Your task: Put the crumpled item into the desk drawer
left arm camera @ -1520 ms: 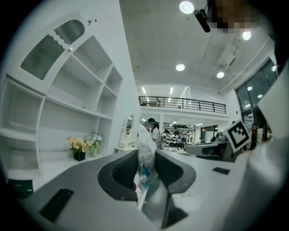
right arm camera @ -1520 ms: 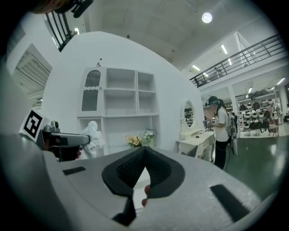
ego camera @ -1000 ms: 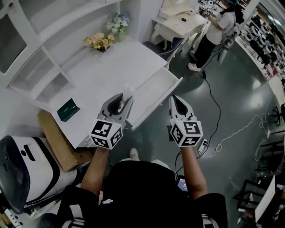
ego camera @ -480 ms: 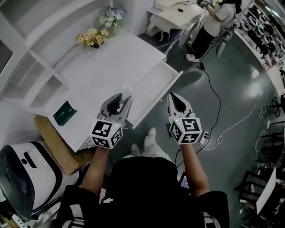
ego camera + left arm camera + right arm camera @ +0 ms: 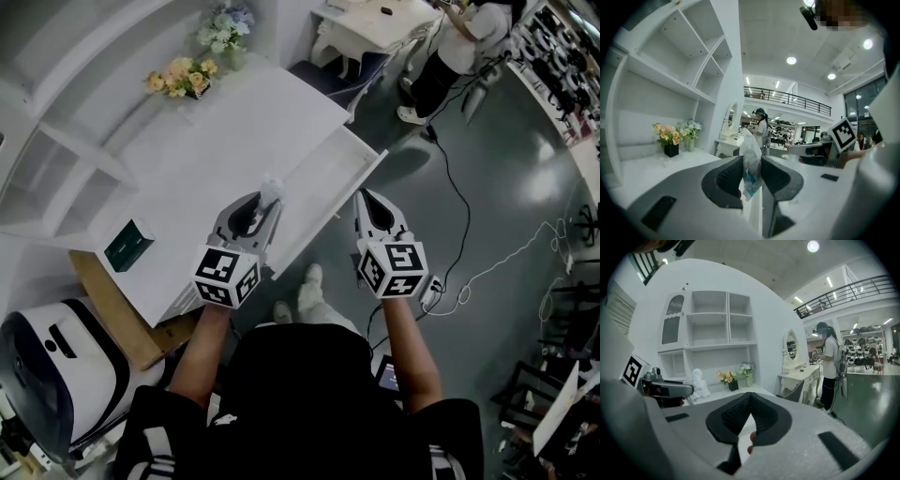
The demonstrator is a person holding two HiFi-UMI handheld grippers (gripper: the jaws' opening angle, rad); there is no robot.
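White tabletop, its drawer open between your claws; glossy grey floor beyond. Your left claw pinches the crumpled plastic wrapper, long axis upright. Your right claw is closed and empty.

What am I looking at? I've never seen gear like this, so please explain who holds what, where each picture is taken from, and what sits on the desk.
No robot here: a person wears a head camera, which gives the top-down picture, and carries a hand-held gripper in each hand. The other two pictures come from cameras riding on those grippers. The left hand-held gripper pinches a crumpled white wrapper near the open drawer of the white desk. The right hand-held gripper is shut and empty. On the desk stand flowers and a small dark green box.
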